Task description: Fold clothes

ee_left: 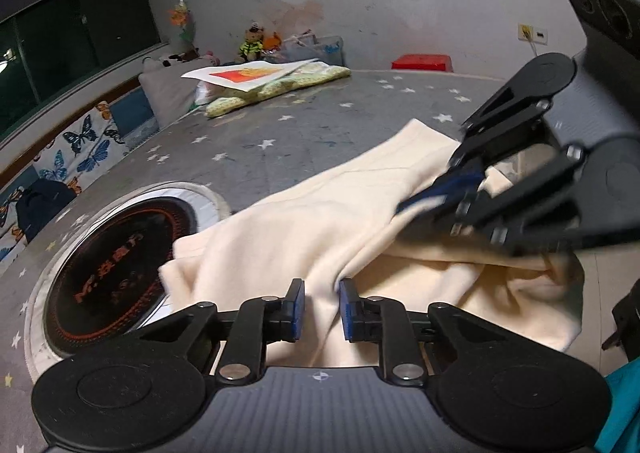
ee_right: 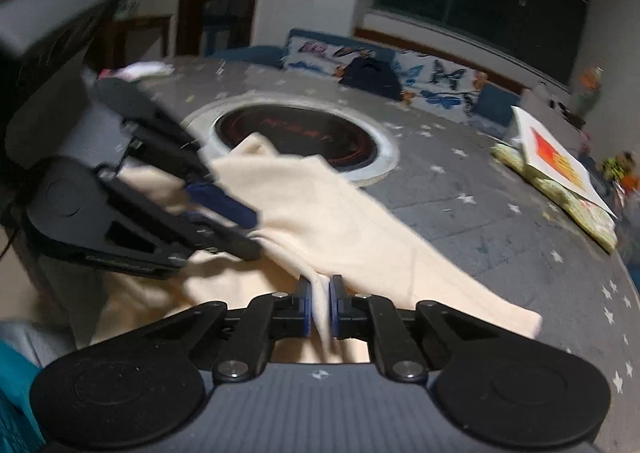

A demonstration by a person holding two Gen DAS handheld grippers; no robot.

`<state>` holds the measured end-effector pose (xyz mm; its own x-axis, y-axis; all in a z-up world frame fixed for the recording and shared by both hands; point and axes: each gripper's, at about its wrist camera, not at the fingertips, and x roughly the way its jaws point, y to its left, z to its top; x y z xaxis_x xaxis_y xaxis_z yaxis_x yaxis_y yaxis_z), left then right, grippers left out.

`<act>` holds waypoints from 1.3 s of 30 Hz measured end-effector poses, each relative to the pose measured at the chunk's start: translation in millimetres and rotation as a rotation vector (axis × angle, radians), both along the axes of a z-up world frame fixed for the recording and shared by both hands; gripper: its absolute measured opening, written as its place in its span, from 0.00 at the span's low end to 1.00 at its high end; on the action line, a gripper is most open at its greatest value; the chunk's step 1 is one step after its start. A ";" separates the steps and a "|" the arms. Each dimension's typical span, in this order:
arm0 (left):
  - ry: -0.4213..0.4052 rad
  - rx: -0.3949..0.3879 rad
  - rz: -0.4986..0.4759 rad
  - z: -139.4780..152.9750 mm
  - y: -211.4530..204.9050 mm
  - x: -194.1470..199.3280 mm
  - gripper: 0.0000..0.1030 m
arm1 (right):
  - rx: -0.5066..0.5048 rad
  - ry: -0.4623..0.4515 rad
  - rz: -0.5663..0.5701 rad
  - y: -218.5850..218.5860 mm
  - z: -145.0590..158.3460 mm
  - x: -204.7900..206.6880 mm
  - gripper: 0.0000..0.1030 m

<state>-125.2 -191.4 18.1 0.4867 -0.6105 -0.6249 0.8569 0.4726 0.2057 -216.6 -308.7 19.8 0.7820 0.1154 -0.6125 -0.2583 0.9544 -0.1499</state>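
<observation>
Cream garment (ee_left: 320, 213) is bunched on the near edge of the grey star-print worktop (ee_left: 304, 133), one end lapping onto the round induction hob (ee_left: 116, 253) set into it, the near end hanging off the edge toward the person. Left hand-held gripper (ee_left: 322, 311): blue pads sit either side of a raised fabric ridge with a visible gap; looks like a loose pinch or about to close, can't tell if it's actually clamping. Right hand-held gripper (ee_right: 319, 307): pads pressed together on a thin fold of the cloth, so that one is pinching the garment. Each gripper shows in the other's view, right hand-held gripper (ee_left: 424, 201) and left hand-held gripper (ee_right: 228, 209), both low over the cloth and near each other, both motion-blurred. My read: two grips on the near hem so the piece can be lifted and spread flat before folding; it's still crumpled, so no fold made yet. Risk: dragging cloth further over the hob ring, or the left side slipping if it isn't closed. Folded green patterned bedding with a printed sheet on top (ee_left: 264, 83) sits at the far side, well apart.
</observation>
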 end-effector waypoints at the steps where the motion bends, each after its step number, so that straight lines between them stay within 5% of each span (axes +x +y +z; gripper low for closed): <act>1: -0.002 -0.002 0.018 0.4 2.9 2.3 0.11 | 0.018 -0.008 -0.024 -5.8 4.0 -1.7 0.06; 15: 0.039 -0.158 0.246 25.4 49.0 29.4 0.03 | 0.135 -0.121 -0.465 -93.1 28.4 -39.8 0.04; 20: 0.035 -0.201 0.271 34.8 58.2 30.7 0.03 | 0.200 -0.077 -0.312 -80.9 29.0 -37.5 0.12; 23: 0.005 -0.214 0.295 39.3 60.2 29.8 0.03 | 0.222 -0.068 -0.175 -53.1 29.6 -30.2 0.35; 29: 0.018 -0.248 0.408 42.2 85.5 40.2 0.03 | 0.187 0.017 -0.021 -6.9 7.3 -3.9 0.35; 34: 0.056 -0.223 0.542 36.8 119.6 55.1 0.03 | 0.249 0.044 -0.036 -14.2 2.6 -1.4 0.37; 39: 0.118 -0.144 0.677 21.8 145.7 73.7 0.03 | 0.266 0.000 -0.223 -59.2 9.2 -5.9 0.37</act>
